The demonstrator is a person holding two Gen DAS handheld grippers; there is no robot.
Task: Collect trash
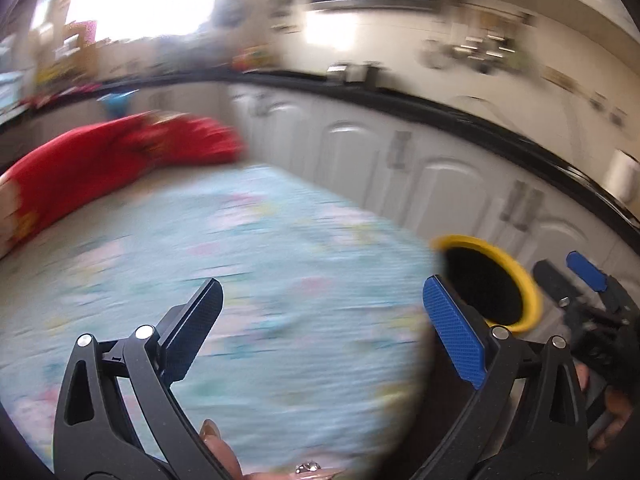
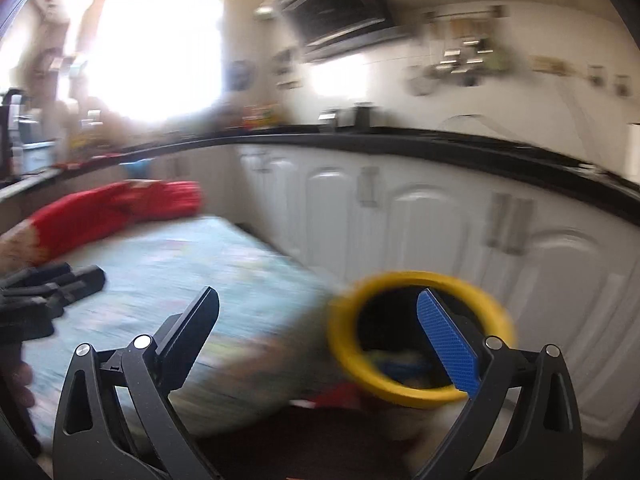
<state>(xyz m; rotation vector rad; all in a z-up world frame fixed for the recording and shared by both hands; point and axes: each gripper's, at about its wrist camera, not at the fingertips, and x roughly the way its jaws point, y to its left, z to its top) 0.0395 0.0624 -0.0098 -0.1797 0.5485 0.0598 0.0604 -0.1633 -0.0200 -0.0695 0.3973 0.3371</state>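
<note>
- The bin [image 2: 420, 340], a black bucket with a yellow rim, sits at the lower right of the right wrist view, just past the edge of the bench [image 2: 168, 272]. Its mouth faces up and somewhat toward the camera.
- Inside the bin I can make out some coloured scraps, but the blur does not let me name them.
- The bin is round, so it has no long axis across; its axis runs upright, only a little tilted in this view.
- The right tool [image 2: 318, 344] has its two fingers wide apart and nothing between them. Its blue finger [image 2: 448, 348] overlaps the bin mouth in the picture, so the bin lies directly ahead and a little to the right.
- The left tool [image 1: 322, 332] is also spread wide and empty. In its view the bin [image 1: 486, 280] stands at the right, behind the blue finger [image 1: 454, 332], and the right tool [image 1: 576, 284] shows beyond it.
- In my judgement the right tool is the nearer one to the bin.
- On the flowered bench cover I see no clear piece of trash. Only a red cloth [image 1: 112, 160] lies at the far left end.
- Behind all this run white cabinets [image 2: 420, 220] under a black top.
</note>
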